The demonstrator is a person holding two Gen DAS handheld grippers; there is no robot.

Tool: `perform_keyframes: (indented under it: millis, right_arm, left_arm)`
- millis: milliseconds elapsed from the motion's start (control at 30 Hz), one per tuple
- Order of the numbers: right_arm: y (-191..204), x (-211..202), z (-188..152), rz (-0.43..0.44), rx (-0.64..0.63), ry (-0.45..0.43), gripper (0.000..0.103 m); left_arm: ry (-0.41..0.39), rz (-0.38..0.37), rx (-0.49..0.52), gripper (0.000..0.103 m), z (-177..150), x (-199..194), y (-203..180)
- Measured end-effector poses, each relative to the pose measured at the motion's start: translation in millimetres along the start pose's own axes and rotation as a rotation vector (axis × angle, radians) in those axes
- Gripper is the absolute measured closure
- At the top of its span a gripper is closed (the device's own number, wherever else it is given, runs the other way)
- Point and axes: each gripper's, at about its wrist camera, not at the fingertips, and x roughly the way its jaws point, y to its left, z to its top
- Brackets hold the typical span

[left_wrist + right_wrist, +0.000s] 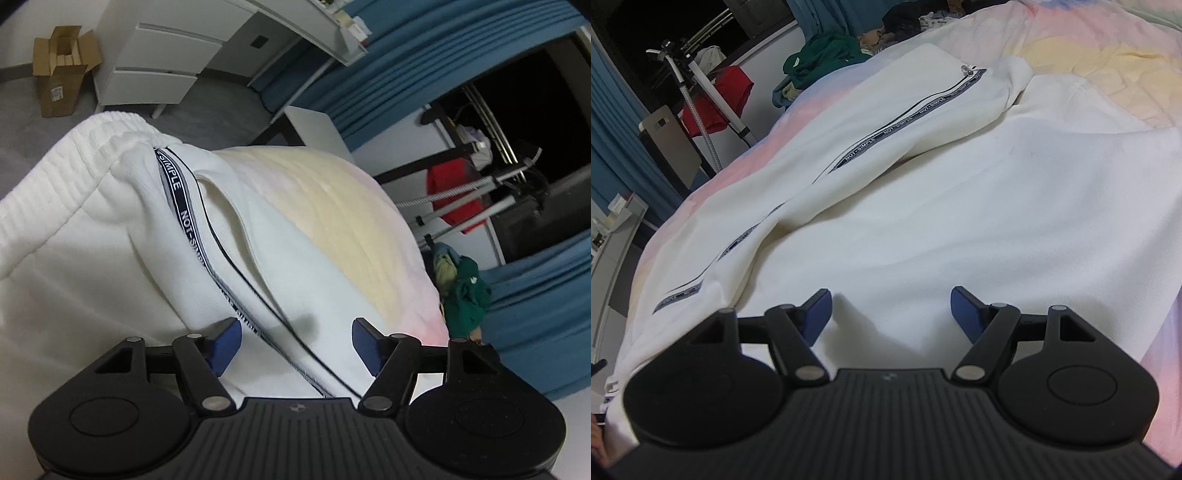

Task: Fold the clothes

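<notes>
- The white zip jacket lay spread out flat on a bed with a pastel blanket of pink and yellow patches.
- A dark tape with the words "NOT-SIMPLE" ran along the jacket's zip edge, and a small shiny zip pull sat at the far end of it.
- The jacket's ribbed hem was bunched up near the bed's edge in the left wrist view.
- The left gripper was wide apart, with its blue pads low over the zip edge; nothing was pinched between them.
- The right gripper was wide apart too, just above a plain white part of the jacket, holding nothing.
- A green piece of clothing lay in a heap at the far end of the bed.
- A red cloth hung on a metal stand beside the bed.
- Blue curtains hung behind.
- White drawers and an open cardboard box stood on the grey floor.
</notes>
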Motion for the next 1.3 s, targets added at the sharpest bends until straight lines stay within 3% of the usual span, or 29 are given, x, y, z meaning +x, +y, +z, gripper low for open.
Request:
perform_keyframes:
  millis: [100, 333, 600, 800, 1000, 1133, 1300]
  right_arm:
    - [3, 2, -1, -0.007, -0.014, 0.0, 0.028]
    - [7, 7, -1, -0.022, -0.033, -0.002, 0.028]
    - [6, 1, 2, -0.013, -0.027, -0.009, 0.029]
    - [4, -11, 4, 0.001, -0.036, -0.02, 0.029]
    - [-5, -26, 7, 0.02, -0.006, -0.041, 0.029]
    - [-13, -33, 12, 0.025, 0.036, -0.055, 0.029]
    - [-24, -39, 19, 0.039, 0.095, -0.068, 0.029]
  left_arm:
    - [-0.031, -0.007, 0.026, 0.037, 1, 5, 1]
    - [-0.05, 0.027, 0.19, 0.038, -10, -3, -14]
    - [-0.068, 0.081, 0.331, 0.027, -53, -77, -33]
    - [-0.068, 0.06, 0.301, 0.022, -87, -152, -8]
    - [-0.156, 0.156, 0.249, 0.017, -97, -232, 17]
    - [-0.088, 0.209, 0.144, 0.017, -94, -260, 39]
    - [0.024, 0.247, 0.079, 0.015, -93, -260, 62]
